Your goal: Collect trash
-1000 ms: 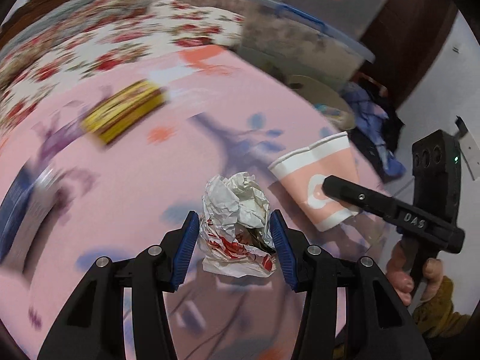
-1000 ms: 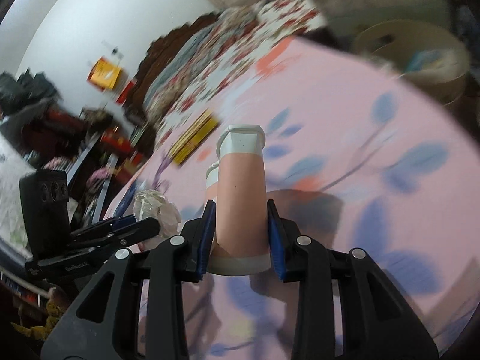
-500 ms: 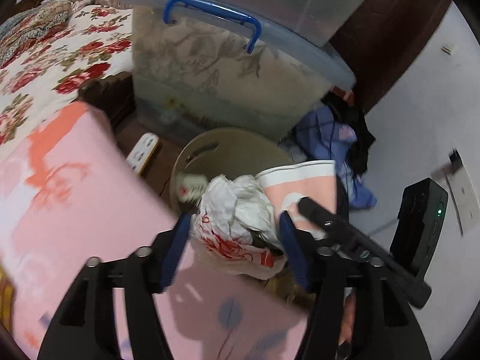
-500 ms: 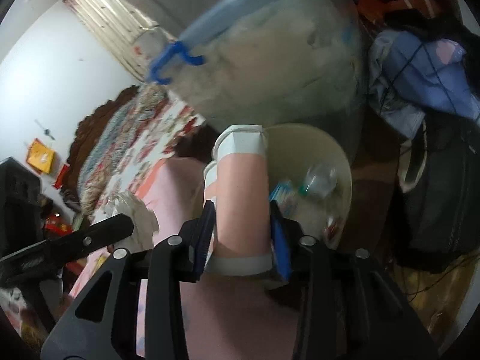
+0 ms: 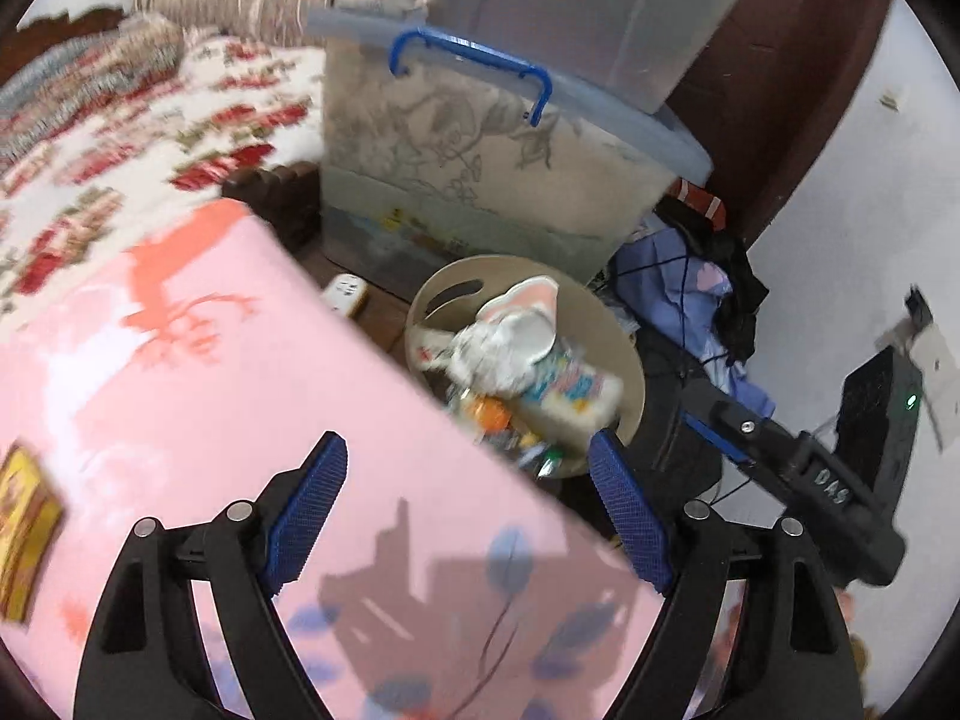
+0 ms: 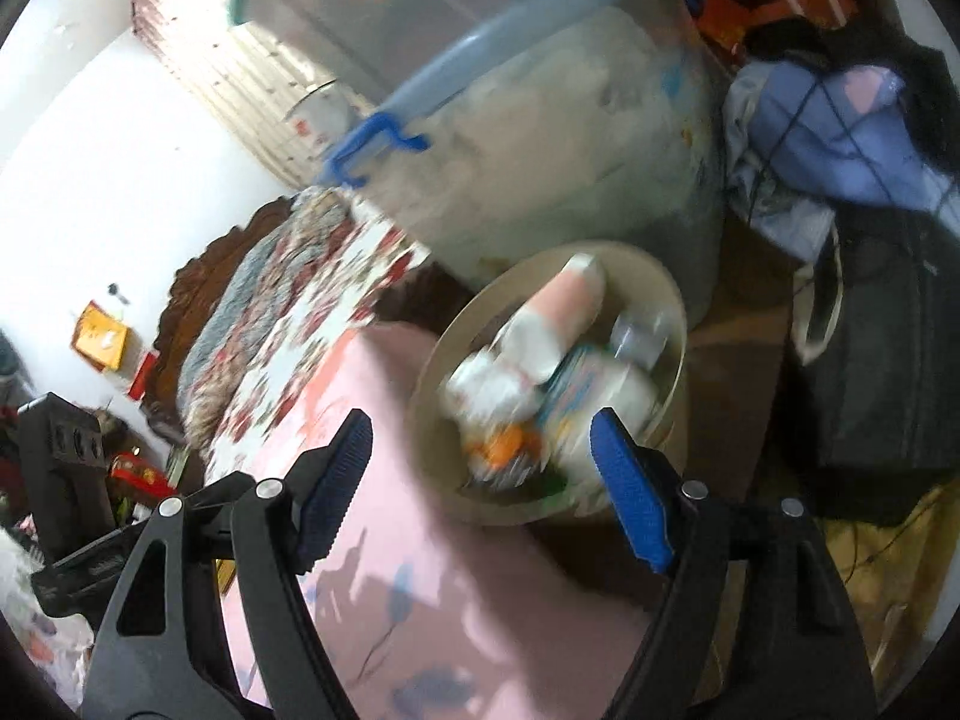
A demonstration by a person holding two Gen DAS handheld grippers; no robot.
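A beige round trash bin (image 5: 630, 354) stands on the floor just past the corner of the pink bed cover (image 5: 180, 372). The crumpled white wrapper (image 5: 489, 354) and the pink-and-white paper cup (image 5: 528, 300) lie inside it on other trash. My left gripper (image 5: 465, 504) is open and empty above the bed corner, short of the bin. In the right wrist view the bin (image 6: 675, 306) holds the cup (image 6: 564, 306) and wrapper (image 6: 480, 387). My right gripper (image 6: 480, 480) is open and empty above the bin's near rim.
A large clear storage box with blue handle (image 5: 480, 168) stands behind the bin. Purple and black clothes and cables (image 5: 690, 300) lie to its right. A yellow packet (image 5: 24, 528) lies on the bed at left. A white power strip (image 5: 345, 294) lies on the floor.
Both grippers opened over the bin. The wrapper dropped from the left gripper and the cup from the right; both now lie in the bin.
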